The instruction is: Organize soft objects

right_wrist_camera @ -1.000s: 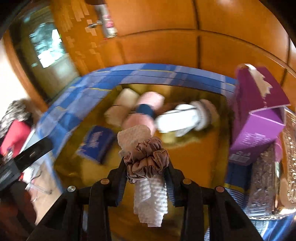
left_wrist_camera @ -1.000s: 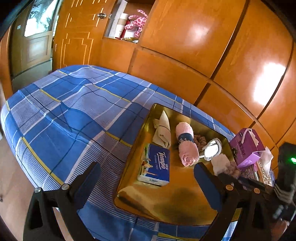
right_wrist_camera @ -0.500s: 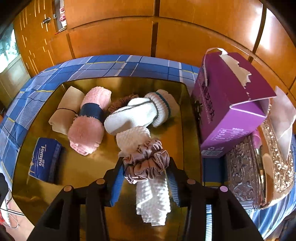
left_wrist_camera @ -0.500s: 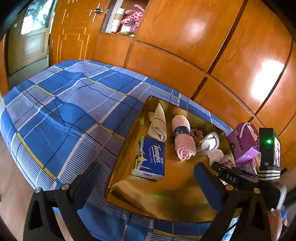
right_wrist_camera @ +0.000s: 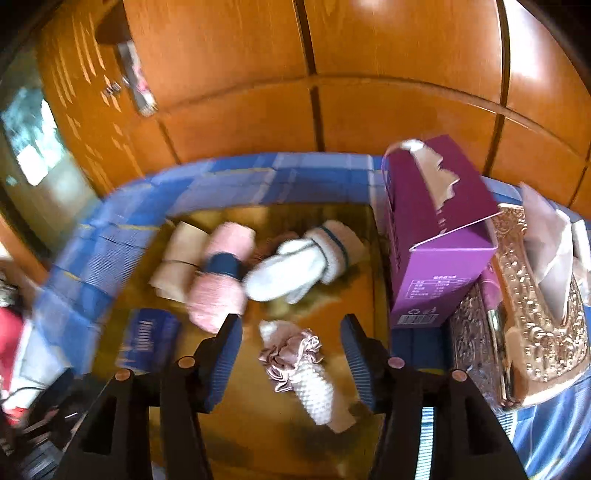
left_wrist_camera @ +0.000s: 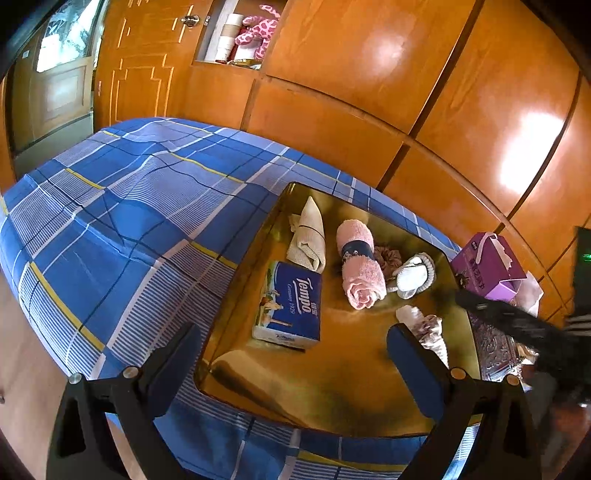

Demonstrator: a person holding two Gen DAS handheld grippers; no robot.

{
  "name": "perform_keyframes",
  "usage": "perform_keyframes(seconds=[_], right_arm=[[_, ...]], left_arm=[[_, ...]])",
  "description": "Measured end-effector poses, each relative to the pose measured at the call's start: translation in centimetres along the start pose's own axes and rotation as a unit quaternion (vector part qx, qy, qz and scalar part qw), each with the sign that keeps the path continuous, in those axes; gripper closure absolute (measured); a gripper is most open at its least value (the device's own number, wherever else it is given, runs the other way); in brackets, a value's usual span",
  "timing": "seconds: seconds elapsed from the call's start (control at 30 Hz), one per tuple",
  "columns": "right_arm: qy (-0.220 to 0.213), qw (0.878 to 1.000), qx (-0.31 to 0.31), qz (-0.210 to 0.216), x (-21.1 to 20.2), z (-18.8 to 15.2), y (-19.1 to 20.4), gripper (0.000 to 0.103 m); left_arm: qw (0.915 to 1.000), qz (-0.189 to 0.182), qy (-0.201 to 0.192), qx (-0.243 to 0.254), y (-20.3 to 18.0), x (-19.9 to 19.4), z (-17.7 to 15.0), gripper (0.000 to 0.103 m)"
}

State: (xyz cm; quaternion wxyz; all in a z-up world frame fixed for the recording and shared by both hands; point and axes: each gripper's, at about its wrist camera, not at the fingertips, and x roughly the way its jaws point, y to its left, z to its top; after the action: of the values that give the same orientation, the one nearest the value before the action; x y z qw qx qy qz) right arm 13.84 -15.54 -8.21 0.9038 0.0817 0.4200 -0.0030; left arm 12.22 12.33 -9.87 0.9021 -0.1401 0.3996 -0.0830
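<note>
A gold tray (left_wrist_camera: 343, 373) (right_wrist_camera: 255, 421) lies on a blue plaid cloth. On it are a beige cloth (left_wrist_camera: 308, 240), a rolled pink towel (left_wrist_camera: 360, 266) (right_wrist_camera: 221, 277), white socks (left_wrist_camera: 412, 275) (right_wrist_camera: 295, 269), a brown scrunchie (left_wrist_camera: 388, 258) and a blue Tempo tissue pack (left_wrist_camera: 290, 306) (right_wrist_camera: 147, 339). A white rolled cloth bound by a mauve scrunchie (right_wrist_camera: 299, 363) (left_wrist_camera: 424, 328) lies on the tray between my right gripper's (right_wrist_camera: 291, 358) open fingers, which stand apart from it. My left gripper (left_wrist_camera: 291, 373) is open and empty over the tray's near edge.
A purple box (right_wrist_camera: 436, 236) (left_wrist_camera: 487, 266) stands right of the tray, with an ornate gold tissue holder (right_wrist_camera: 539, 295) beyond it. Wooden wardrobe panels back the bed. A shelf niche holds a pink plush toy (left_wrist_camera: 258, 31). The blue plaid cloth (left_wrist_camera: 122, 221) extends left.
My right gripper opened and let go of the white cloth with the mauve scrunchie, which now lies on the tray. The gripper pulled back a little. The left gripper barely moved.
</note>
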Motion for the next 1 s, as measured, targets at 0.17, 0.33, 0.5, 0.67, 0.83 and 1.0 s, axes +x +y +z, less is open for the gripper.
perform_keyframes(seconds=[0.17, 0.33, 0.5, 0.67, 0.83, 1.0], right_arm=[[-0.064, 0.997, -0.029, 0.039, -6.0, -0.4, -1.1, 0.047], [-0.141, 0.989, -0.046, 0.026, -11.8, -1.2, -3.6, 0.047], [-0.199, 0.98, 0.011, -0.005, -15.3, -1.8, -8.6, 0.047], [-0.21, 0.97, 0.104, -0.054, -16.5, -2.4, -14.8, 0.047], [-0.164, 0.964, 0.172, -0.12, -15.5, -4.0, -21.1, 0.047], [-0.095, 0.963, 0.218, -0.13, -12.2, -6.8, -26.2, 0.047]], left_arm=[[1.0, -0.003, 0.005, 0.005, -0.5, 0.1, -0.2, 0.002], [0.9995, -0.022, 0.017, 0.014, -1.7, 0.4, -0.5, 0.002], [0.9976, -0.044, 0.026, 0.047, -4.0, 0.4, -0.8, 0.002], [0.9927, -0.08, 0.035, 0.083, -7.0, 0.3, -0.8, 0.002], [0.9857, -0.113, 0.041, 0.118, -10.1, -0.1, -1.0, 0.0], [0.9775, -0.129, 0.048, 0.159, -13.0, -0.4, -1.5, 0.0]])
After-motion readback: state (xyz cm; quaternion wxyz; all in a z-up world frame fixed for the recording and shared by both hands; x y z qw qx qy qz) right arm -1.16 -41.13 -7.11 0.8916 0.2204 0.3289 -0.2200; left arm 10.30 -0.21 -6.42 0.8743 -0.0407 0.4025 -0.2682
